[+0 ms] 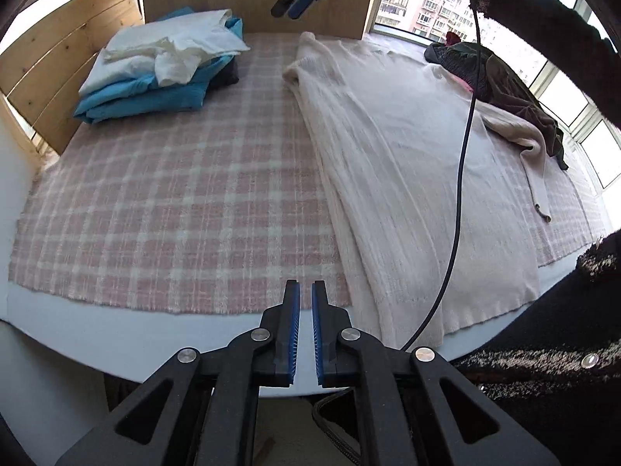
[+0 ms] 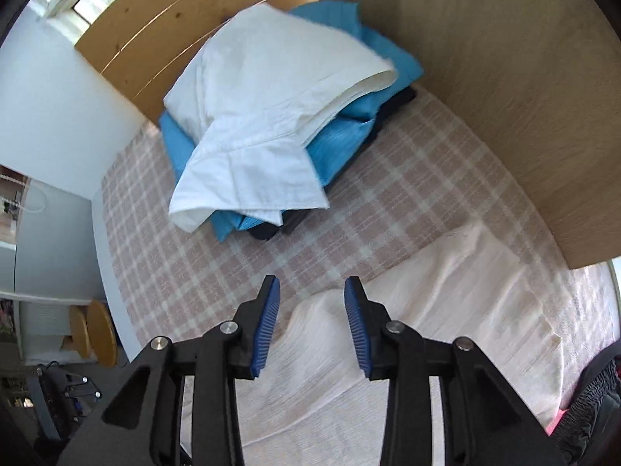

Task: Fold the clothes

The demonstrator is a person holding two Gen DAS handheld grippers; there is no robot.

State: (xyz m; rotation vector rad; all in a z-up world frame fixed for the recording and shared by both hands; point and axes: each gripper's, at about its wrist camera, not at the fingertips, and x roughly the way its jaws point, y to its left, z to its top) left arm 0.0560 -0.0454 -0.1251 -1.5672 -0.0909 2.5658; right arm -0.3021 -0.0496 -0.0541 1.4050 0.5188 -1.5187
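A long cream ribbed knit garment (image 1: 407, 178) lies flat along the right half of the pink-and-white checked blanket (image 1: 174, 202) that covers the pale blue bench (image 1: 116, 341); one sleeve (image 1: 531, 143) trails off to the right, toward a heap of dark unfolded clothes (image 1: 496, 77) by the window. At the far left corner, against the wooden boards (image 1: 70, 62), stands a stack of folded clothes: a white shirt (image 2: 271, 116) on top of a bright blue garment (image 2: 341, 147), with a dark piece beneath. The left claw (image 1: 306, 291) hangs above the near edge of the blanket, jaws narrow with a slim gap, gripping nothing. The right claw (image 2: 312, 291) is raised over the far end of the cream garment, jaws wide apart and empty, not touching the cloth. A black cable (image 1: 462, 163) hangs across the cream garment in the left wrist view.
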